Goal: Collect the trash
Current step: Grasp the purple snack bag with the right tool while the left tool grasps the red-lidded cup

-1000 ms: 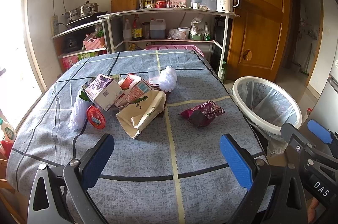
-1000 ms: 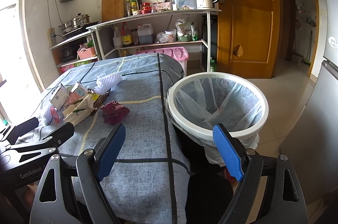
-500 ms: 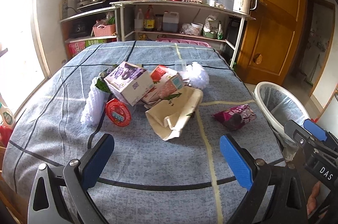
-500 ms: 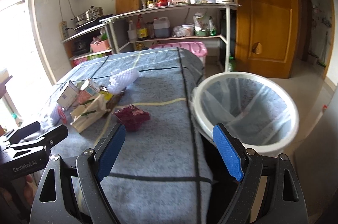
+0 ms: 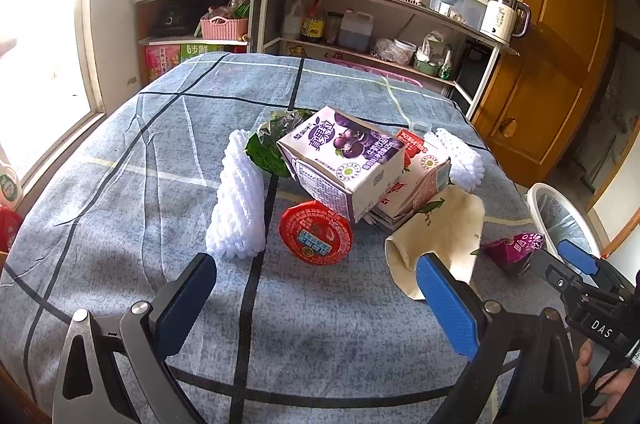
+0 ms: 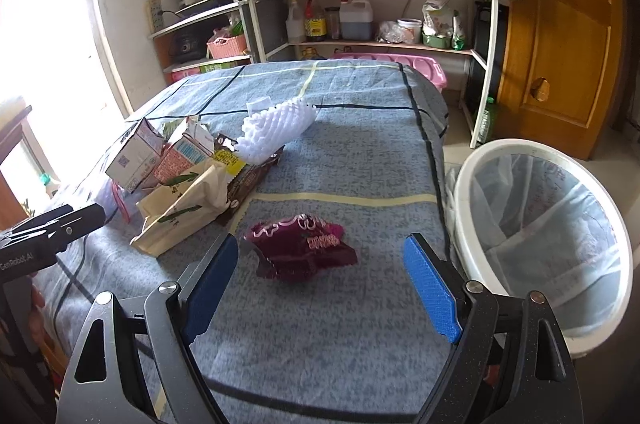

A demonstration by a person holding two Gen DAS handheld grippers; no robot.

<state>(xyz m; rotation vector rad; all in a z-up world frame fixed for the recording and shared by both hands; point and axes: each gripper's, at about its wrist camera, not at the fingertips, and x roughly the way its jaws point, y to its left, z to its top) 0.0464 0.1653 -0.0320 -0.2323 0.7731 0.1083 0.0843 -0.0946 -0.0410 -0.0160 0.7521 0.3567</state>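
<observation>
The near part of the worktop (image 5: 120, 208), from its front edge up to the litter, lies bare, and both grippers hang over it with jaws wide apart. Ahead of the left gripper (image 5: 316, 288) a heap blocks the middle: a white foam net (image 5: 240, 200), a red round lid (image 5: 316, 232), a purple carton (image 5: 344, 164) leaning on a red carton (image 5: 420, 176), and a cream paper bag (image 5: 440, 244). Ahead of the right gripper (image 6: 320, 276) only the maroon wrapper (image 6: 304, 248) lies, with bare cloth around it. The bin (image 6: 540, 240) stands just beside the worktop's right edge, its mouth unobstructed. The far half of the worktop is bare up to the shelves (image 6: 380, 44).
</observation>
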